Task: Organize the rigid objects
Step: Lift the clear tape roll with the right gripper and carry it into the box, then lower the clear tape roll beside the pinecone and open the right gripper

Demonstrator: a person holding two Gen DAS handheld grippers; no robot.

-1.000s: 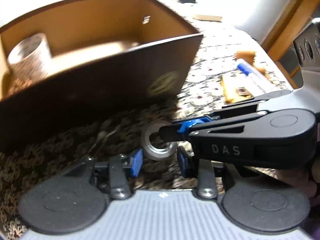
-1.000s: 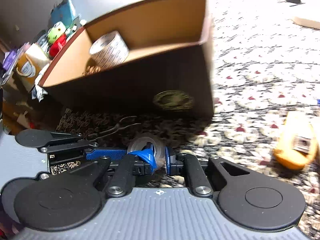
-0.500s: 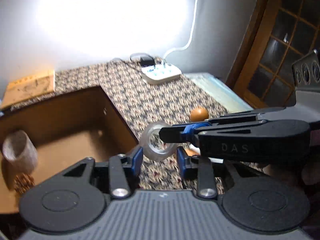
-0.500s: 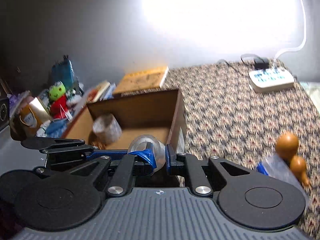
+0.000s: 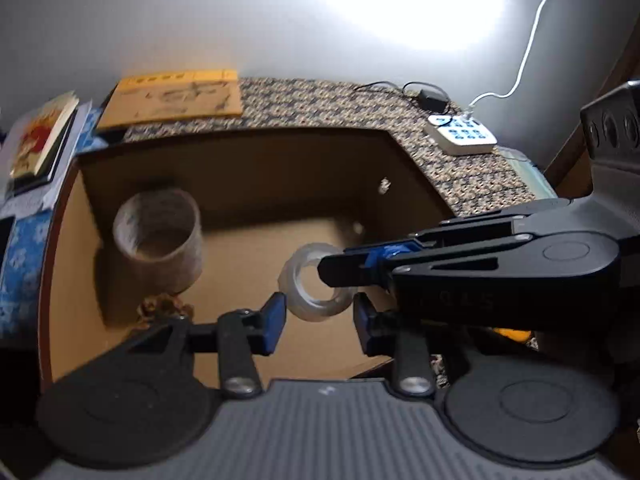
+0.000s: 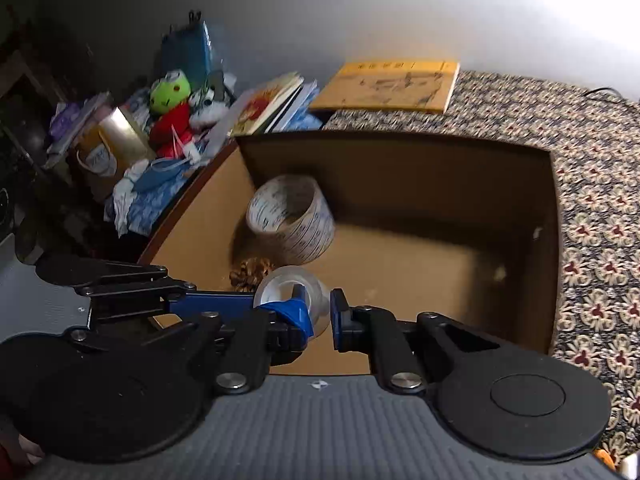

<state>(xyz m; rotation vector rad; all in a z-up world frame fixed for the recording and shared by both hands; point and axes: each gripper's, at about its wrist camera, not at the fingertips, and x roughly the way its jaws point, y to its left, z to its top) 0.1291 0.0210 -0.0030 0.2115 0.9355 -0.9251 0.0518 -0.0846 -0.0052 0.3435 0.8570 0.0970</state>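
Holding tape [image 6: 294,294] over box [image 5: 416,168] w/ right tongs [image 6: 320,316] pinched through its ring, left tongs [image 5: 318,320] open & empty; big roll [image 5: 158,236] already in, I reckon drop's next.

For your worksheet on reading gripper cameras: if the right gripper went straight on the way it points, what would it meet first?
Probably the box floor. The right gripper is shut on the clear tape and aims down into the box; the big roll sits slightly left of that line, though depth is unclear.
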